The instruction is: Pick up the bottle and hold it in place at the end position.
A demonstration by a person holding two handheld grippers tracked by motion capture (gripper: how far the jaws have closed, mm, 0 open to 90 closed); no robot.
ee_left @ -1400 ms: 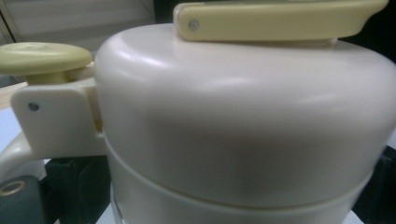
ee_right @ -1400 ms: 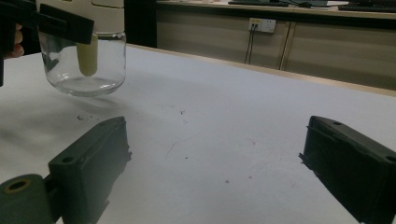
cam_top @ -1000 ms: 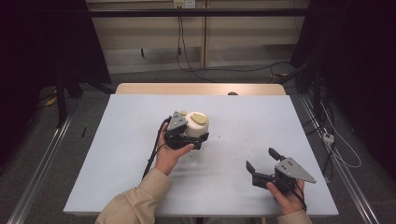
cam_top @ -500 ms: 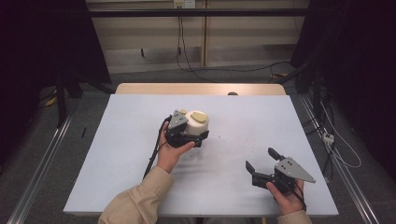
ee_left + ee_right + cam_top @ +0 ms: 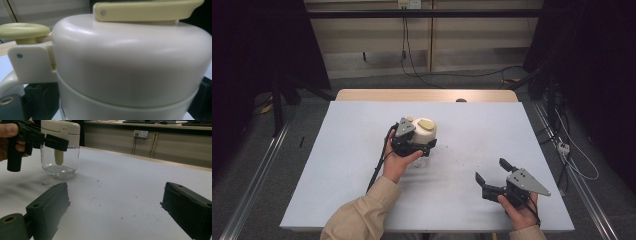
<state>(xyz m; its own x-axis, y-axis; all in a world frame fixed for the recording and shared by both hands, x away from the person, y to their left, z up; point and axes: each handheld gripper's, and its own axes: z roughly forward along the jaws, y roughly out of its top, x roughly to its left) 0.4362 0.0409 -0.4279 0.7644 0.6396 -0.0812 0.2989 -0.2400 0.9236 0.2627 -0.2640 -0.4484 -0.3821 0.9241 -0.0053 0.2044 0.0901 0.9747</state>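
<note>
A clear glass jar [image 5: 425, 133] with a cream lid and a pale yellow flap and knob stands near the middle of the white table [image 5: 482, 125]. My left gripper [image 5: 424, 142] is shut on the jar just under the lid. One jaw crosses the jar's front in the right gripper view [image 5: 53, 142]. Up close, the jar's lid [image 5: 130, 62] sits between my left gripper's [image 5: 120, 102] jaws. My right gripper [image 5: 490, 170] rests low at the front right, open, with bare table between its jaws [image 5: 115, 205]. The jar [image 5: 60, 150] stands far to its left.
A wooden strip [image 5: 427, 95] borders the table's far edge, with a small dark object [image 5: 460, 100] on it. Cables [image 5: 462, 75] run over the floor behind. Metal rails [image 5: 252, 185] flank both sides. Faint dark specks [image 5: 96, 181] mark the table near the jar.
</note>
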